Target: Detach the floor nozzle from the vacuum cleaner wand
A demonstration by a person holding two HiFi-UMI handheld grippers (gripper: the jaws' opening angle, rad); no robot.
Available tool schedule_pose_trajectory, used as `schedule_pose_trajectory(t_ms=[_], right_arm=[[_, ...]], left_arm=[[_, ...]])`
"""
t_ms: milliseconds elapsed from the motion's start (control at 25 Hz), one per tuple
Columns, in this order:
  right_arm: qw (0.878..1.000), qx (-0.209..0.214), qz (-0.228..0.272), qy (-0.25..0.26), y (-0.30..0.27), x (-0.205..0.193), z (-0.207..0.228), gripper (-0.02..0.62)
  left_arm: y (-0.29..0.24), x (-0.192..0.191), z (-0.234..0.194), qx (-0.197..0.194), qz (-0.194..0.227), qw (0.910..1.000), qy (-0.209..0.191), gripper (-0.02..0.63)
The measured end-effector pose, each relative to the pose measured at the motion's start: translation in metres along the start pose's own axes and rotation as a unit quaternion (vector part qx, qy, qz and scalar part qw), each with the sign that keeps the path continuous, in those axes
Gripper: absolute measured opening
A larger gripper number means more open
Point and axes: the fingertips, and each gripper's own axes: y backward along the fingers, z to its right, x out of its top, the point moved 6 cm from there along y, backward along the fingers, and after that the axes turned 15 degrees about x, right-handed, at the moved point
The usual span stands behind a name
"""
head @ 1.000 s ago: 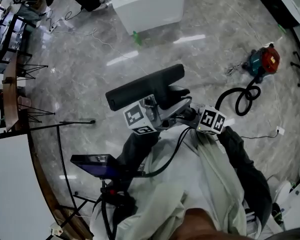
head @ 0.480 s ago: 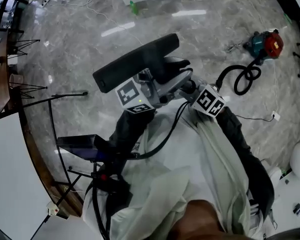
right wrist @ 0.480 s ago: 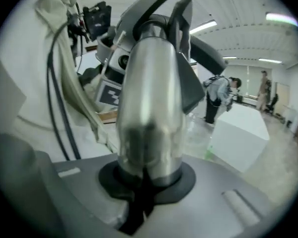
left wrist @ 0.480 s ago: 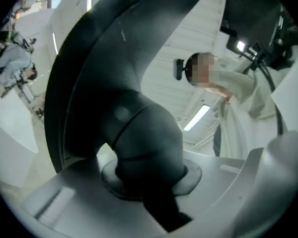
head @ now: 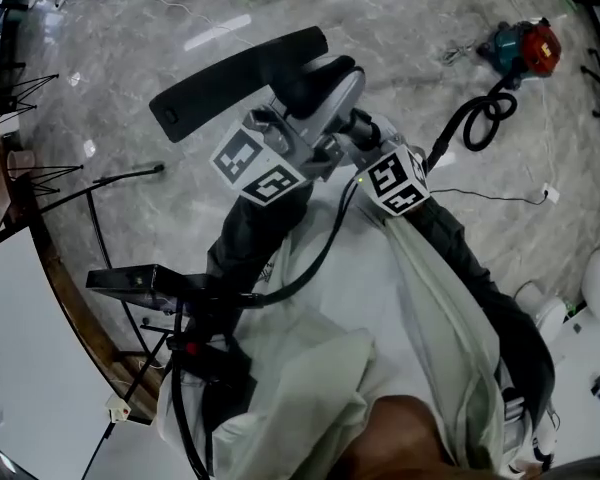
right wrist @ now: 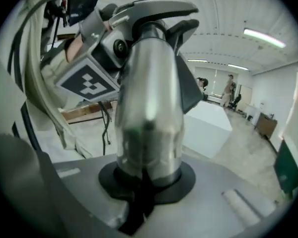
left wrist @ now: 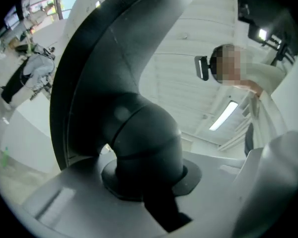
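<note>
Floor was glossy grey marble-pattern tile (head: 110,88), streaked with ceiling-light reflections. Room was open and bright, with a white box-shaped unit (right wrist: 208,128) and a standing person (right wrist: 230,92) far off in right gripper view. Red-and-teal canister vacuum (head: 525,46) sat on floor at upper right of head view, coiled black hose (head: 477,120) just beside it, small white plug (head: 543,193) nearby. Dark flat screen on black stand (head: 130,280) stood at left. Long black plastic floor nozzle (head: 230,80) was raised off floor in front of the person. Left gripper (left wrist: 141,185) fingers were clenched on nozzle's black elbow neck (left wrist: 139,148). Right gripper (right wrist: 146,182) fingers were clenched on shiny silver metal wand (right wrist: 149,108). Grippers sat just beside each other. Writing: only black-and-white square markers on gripper cubes (head: 255,165); print on canister too small to read.
</note>
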Motion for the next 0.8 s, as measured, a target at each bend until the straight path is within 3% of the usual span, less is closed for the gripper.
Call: schedule_pose_trajectory(t_ms=[80, 160, 240, 320, 400, 440, 520, 640, 720, 800], right_arm=[[1.000, -0.023, -0.010, 0.003, 0.002, -0.001, 0.002, 0.038], [1.000, 0.010, -0.004, 0.021, 0.004, -0.002, -0.002, 0.038], [0.993, 0.106, 0.011, 0.050, 0.009, 0.000, -0.012, 0.040], [0.972, 0.225, 0.017, 0.069, 0.017, 0.000, -0.025, 0.040], [0.953, 0.297, 0.016, 0.065, 0.023, -0.001, -0.031, 0.040], [0.951, 0.303, 0.016, 0.054, 0.024, -0.002, -0.031, 0.040], [0.966, 0.257, 0.019, 0.027, 0.020, -0.003, -0.022, 0.040], [0.995, 0.098, 0.020, 0.000, 0.006, -0.003, -0.011, 0.040], [1.000, 0.010, 0.008, -0.003, 0.000, -0.003, -0.005, 0.040], [1.000, -0.016, 0.001, 0.002, -0.001, -0.002, -0.003, 0.040]], left_arm=[[-0.001, 0.001, 0.000, 0.015, -0.002, 0.9999, 0.001, 0.071], [0.003, 0.001, 0.010, -0.056, 0.005, 0.9984, -0.007, 0.072], [0.012, 0.003, 0.026, -0.168, 0.017, 0.9854, -0.022, 0.072], [0.022, -0.002, 0.035, -0.254, 0.017, 0.9666, -0.033, 0.074], [0.028, -0.012, 0.032, -0.284, 0.006, 0.9584, -0.030, 0.074], [0.027, -0.014, 0.030, -0.281, 0.003, 0.9594, -0.024, 0.074], [0.015, -0.008, 0.030, -0.242, 0.006, 0.9701, -0.008, 0.072], [0.003, -0.001, 0.018, -0.130, 0.000, 0.9916, 0.002, 0.071], [0.001, -0.002, 0.006, -0.056, -0.007, 0.9984, 0.005, 0.071], [0.002, -0.001, 0.001, -0.026, -0.006, 0.9996, 0.009, 0.071]])
